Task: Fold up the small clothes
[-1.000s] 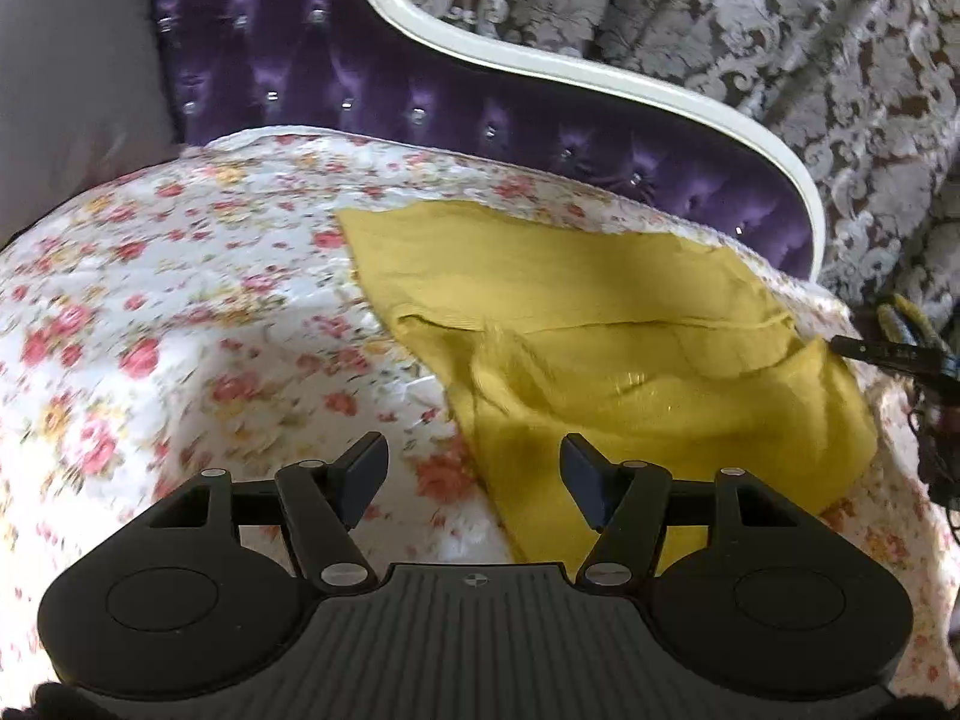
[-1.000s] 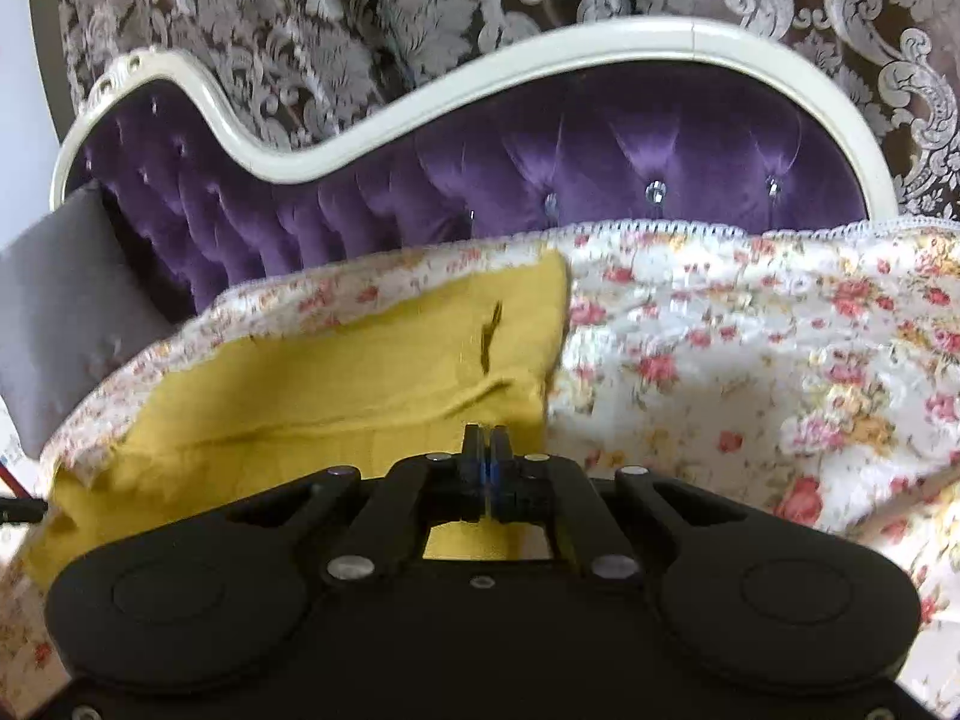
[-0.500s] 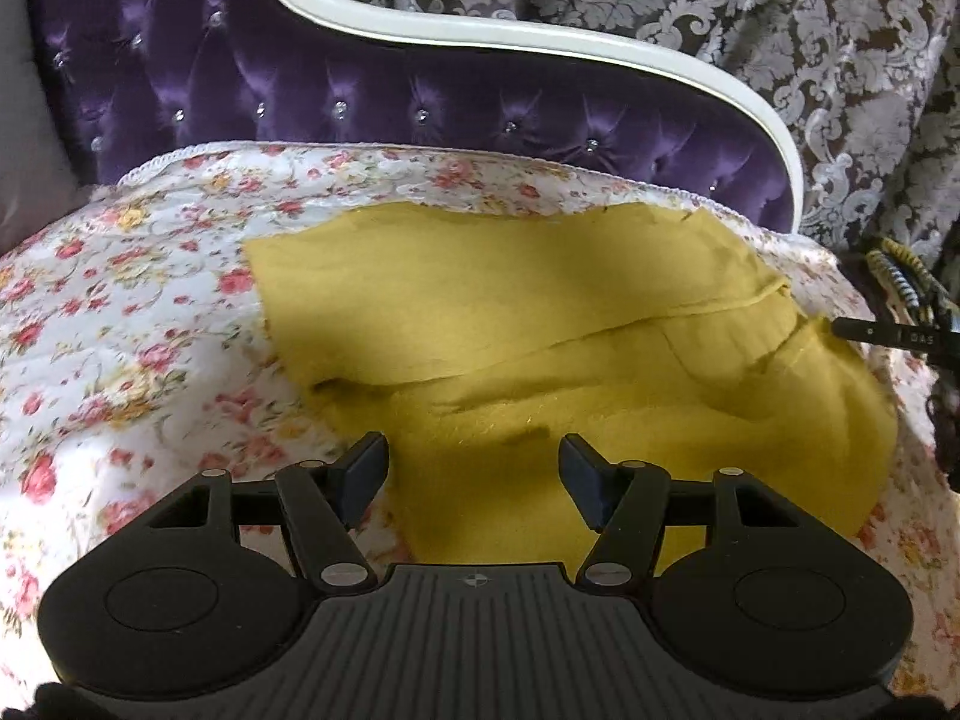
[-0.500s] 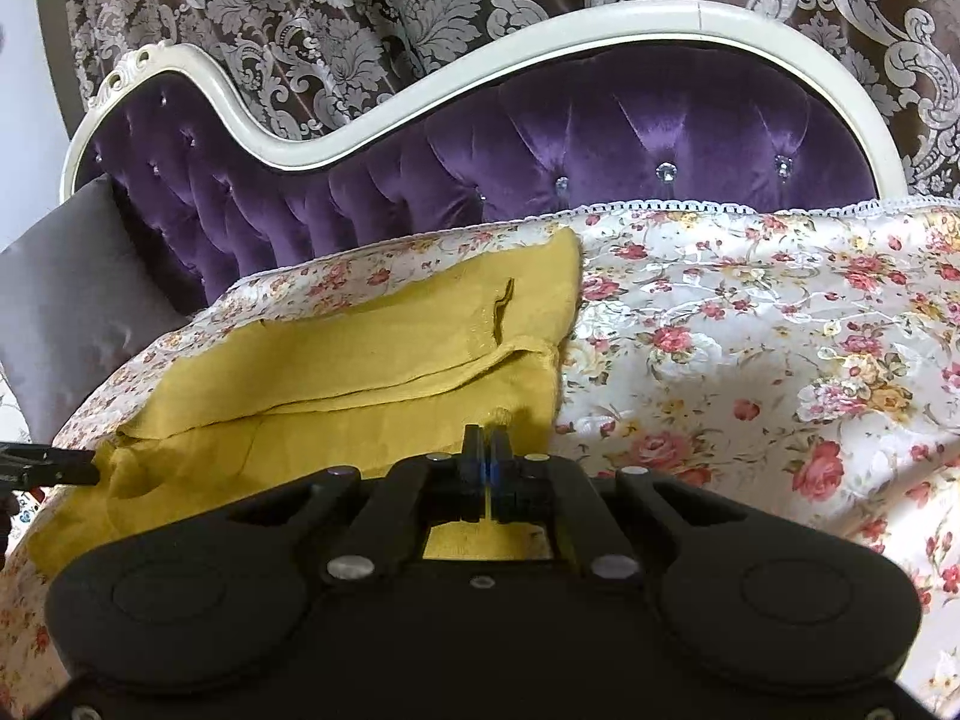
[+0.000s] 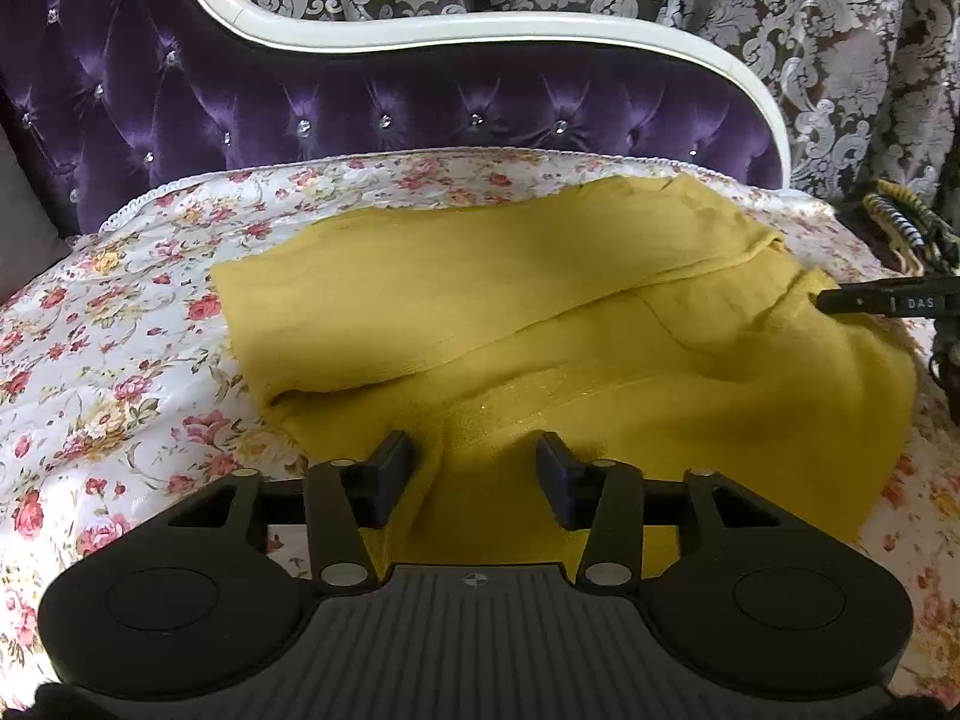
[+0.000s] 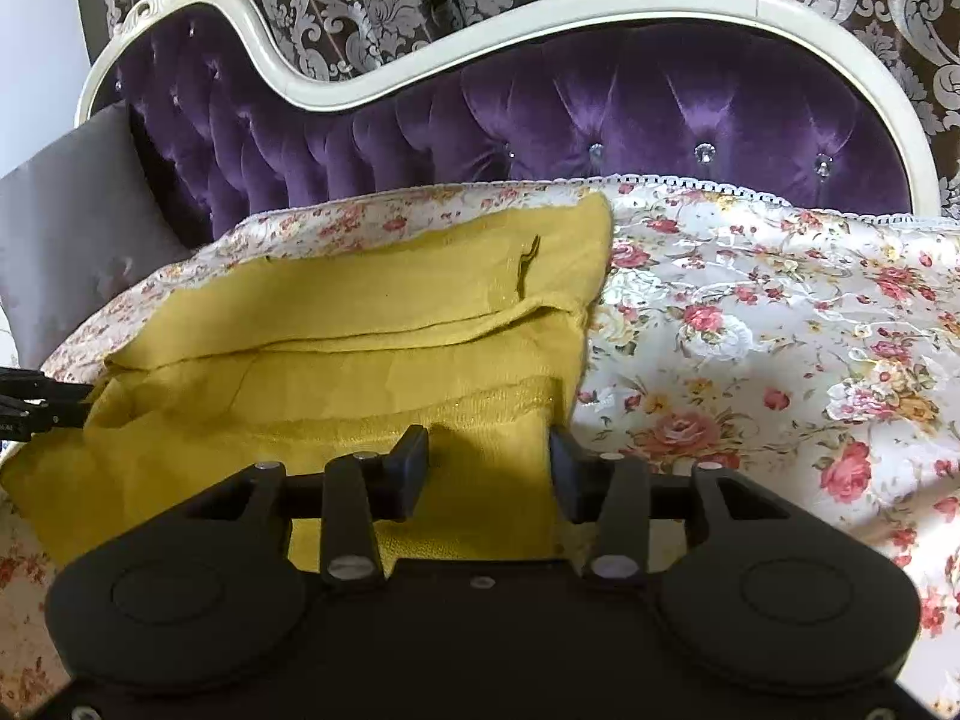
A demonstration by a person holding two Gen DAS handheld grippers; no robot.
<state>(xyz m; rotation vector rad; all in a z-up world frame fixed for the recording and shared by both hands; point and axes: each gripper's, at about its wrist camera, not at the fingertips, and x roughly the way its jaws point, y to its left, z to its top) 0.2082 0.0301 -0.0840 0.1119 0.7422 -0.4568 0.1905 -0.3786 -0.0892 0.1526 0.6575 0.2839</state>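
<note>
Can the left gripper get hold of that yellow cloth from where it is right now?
Probably yes. The left gripper already sits over the near edge of the yellow cloth, its jaws closing with a raised fold of fabric between them. Nothing lies in the way on the floral cover.

yellow cloth's (image 5: 540, 312) near edge hidden behind left gripper (image 5: 474, 468)

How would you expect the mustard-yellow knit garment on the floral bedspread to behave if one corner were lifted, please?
The mustard-yellow knit garment would probably droop limply: it already lies in soft folds and wrinkles. It looks thin, so likely light. Its layers may slide apart, since the top layer's edge lies loose on the one below.
</note>
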